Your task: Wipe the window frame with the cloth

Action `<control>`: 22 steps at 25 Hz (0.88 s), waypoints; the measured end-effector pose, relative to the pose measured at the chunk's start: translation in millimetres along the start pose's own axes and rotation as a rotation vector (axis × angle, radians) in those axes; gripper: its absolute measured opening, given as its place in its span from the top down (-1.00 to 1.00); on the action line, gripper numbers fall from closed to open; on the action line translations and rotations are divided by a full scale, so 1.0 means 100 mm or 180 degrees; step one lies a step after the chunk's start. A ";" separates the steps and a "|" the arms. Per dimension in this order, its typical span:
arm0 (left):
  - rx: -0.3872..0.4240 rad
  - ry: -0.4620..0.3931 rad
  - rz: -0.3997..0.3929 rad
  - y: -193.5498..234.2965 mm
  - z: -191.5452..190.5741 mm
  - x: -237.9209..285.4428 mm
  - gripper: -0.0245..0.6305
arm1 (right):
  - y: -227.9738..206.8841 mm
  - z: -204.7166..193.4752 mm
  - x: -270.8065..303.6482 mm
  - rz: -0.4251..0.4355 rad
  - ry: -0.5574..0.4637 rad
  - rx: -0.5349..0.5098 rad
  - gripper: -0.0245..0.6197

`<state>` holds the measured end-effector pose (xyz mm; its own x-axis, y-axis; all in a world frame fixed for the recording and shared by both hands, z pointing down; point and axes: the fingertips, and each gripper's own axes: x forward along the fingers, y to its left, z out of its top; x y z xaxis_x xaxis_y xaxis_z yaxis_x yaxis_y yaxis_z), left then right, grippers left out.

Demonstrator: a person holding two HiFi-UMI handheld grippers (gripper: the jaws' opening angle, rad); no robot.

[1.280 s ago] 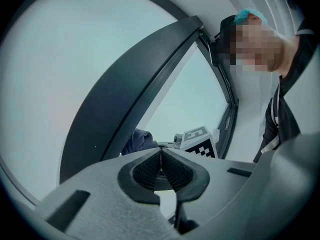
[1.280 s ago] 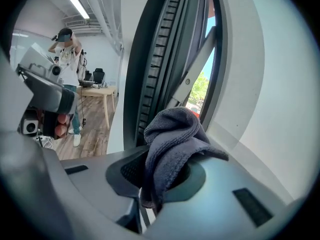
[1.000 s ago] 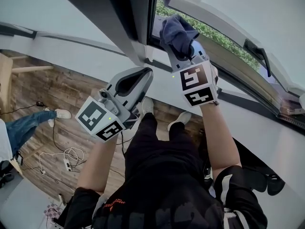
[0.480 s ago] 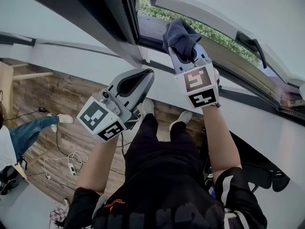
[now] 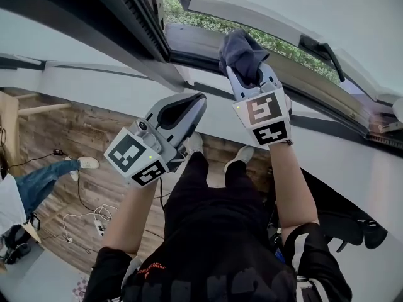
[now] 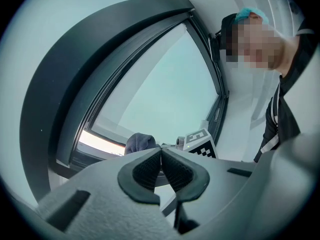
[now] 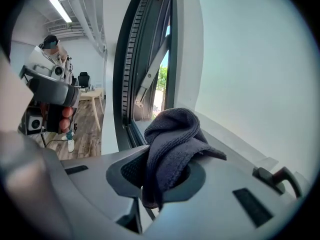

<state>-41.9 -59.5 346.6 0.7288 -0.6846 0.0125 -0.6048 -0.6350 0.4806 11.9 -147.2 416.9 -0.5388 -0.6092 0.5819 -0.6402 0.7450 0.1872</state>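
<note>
While the left gripper (image 5: 199, 100) stays closed and empty, the right gripper (image 5: 250, 75), clamped on the cloth (image 5: 239, 50), has slid rightward along the lower edge of the window frame (image 5: 195, 59).

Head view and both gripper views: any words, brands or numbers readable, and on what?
No readable text anywhere.
Left gripper, marker cube: square pattern only, no letters.
Right gripper, marker cube: pattern only.
Orange print on the person's black shirt: too small to read.

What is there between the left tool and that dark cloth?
Nothing but air: in the head view the left gripper hangs apart from the cloth, with the window frame behind.
</note>
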 end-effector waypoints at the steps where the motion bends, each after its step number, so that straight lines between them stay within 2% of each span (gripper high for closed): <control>1: 0.0006 0.0009 -0.0015 -0.02 0.00 0.03 0.86 | -0.03 -0.02 -0.03 -0.0014 0.0004 0.0017 0.76; 13: 0.0075 0.0061 -0.0091 -0.20 -0.02 0.20 0.86 | -0.28 -0.14 -0.27 -0.0168 -0.0070 0.0159 0.76; 17: 0.0096 0.0024 -0.0083 -0.23 0.07 0.16 0.86 | -0.32 0.05 -0.41 -0.0234 -0.0236 0.0147 0.76; 22: 0.0172 -0.0089 -0.0065 -0.26 0.28 0.08 0.86 | -0.27 0.53 -0.58 -0.0230 -0.0595 0.0012 0.76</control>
<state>-28.7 -58.4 309.6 0.7323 -0.6807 -0.0217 -0.6070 -0.6668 0.4324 31.6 -146.8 336.3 -0.5834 -0.7010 0.4100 -0.6827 0.6968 0.2199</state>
